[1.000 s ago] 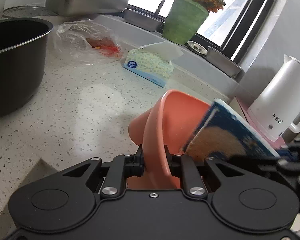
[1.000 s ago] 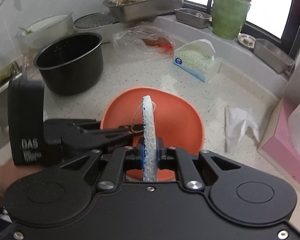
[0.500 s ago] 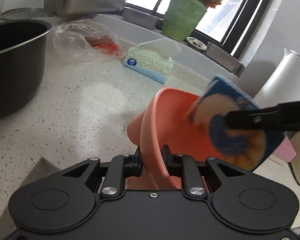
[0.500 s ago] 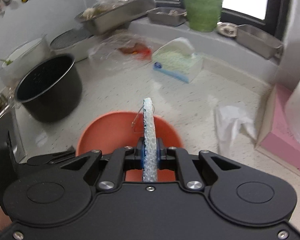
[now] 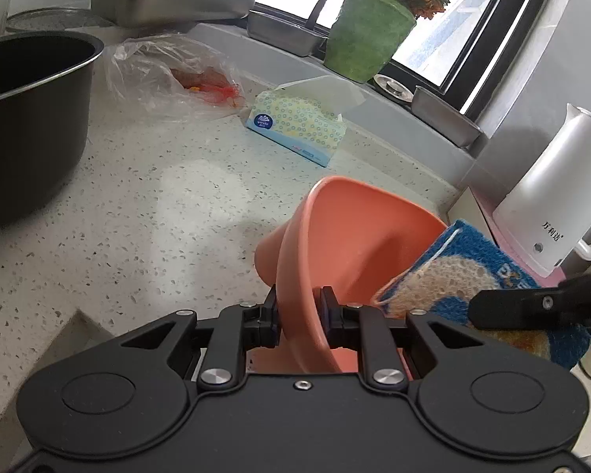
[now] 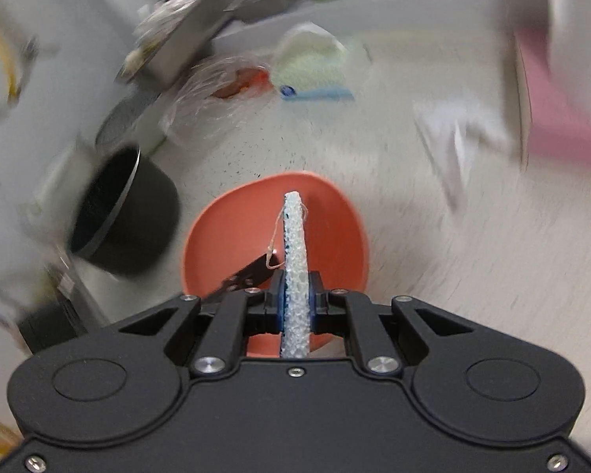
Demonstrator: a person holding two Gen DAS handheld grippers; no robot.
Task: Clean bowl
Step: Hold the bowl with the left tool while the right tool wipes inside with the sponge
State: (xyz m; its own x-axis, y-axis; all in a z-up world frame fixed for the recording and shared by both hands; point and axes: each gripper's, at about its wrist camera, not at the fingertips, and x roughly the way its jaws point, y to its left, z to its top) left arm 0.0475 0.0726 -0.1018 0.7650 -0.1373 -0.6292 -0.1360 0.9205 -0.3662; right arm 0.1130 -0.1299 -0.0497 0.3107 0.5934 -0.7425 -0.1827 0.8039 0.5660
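Note:
My left gripper is shut on the rim of an orange bowl, which it holds on edge above the speckled counter with the hollow facing right. A blue and tan sponge sits at the bowl's mouth, clamped by my right gripper, whose black finger reaches in from the right. In the right wrist view, which is blurred, that gripper is shut on the sponge, seen edge-on as a white strip in front of the bowl's inside. A left finger pokes in at the bowl's lower left.
A black pot stands at the left, with a clear plastic bag and a tissue pack behind the bowl. A white kettle on a pink box is at the right. Crumpled paper lies on the counter.
The right gripper has rolled and swept the sponge across the bowl's mouth, from the upper right down to its lower right rim. The left gripper and the bowl have stayed put.

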